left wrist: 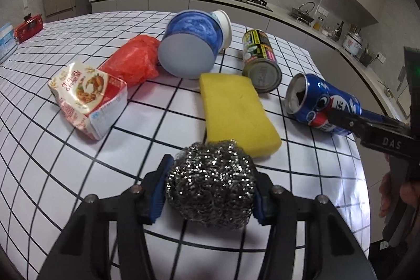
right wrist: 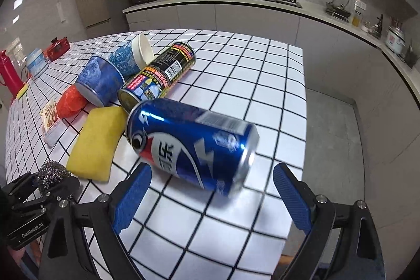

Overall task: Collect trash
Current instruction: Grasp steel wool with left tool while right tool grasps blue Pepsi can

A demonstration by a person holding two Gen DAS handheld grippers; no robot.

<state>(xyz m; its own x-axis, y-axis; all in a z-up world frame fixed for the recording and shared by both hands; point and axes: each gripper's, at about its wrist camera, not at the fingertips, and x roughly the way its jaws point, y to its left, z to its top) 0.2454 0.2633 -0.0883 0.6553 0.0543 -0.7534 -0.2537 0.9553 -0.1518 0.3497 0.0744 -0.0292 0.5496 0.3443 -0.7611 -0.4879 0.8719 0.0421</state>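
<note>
My left gripper [left wrist: 210,190] is shut on a steel wool scrubber [left wrist: 211,183], held low over the checked table; it also shows in the right wrist view [right wrist: 51,172]. My right gripper [right wrist: 212,193] is open, its blue pads either side of a blue Pepsi can [right wrist: 191,143] lying on its side near the table's right edge. The can shows in the left wrist view [left wrist: 323,102] with the right gripper's finger against it. A yellow sponge [left wrist: 236,112] lies between the scrubber and the cans.
A dark tin can [left wrist: 260,62], two blue paper cups [left wrist: 191,46], a red plastic bag [left wrist: 134,59] and a noodle packet [left wrist: 86,96] lie on the table [left wrist: 39,162]. The table's right edge [right wrist: 304,101] drops to the floor. A kitchen counter runs behind.
</note>
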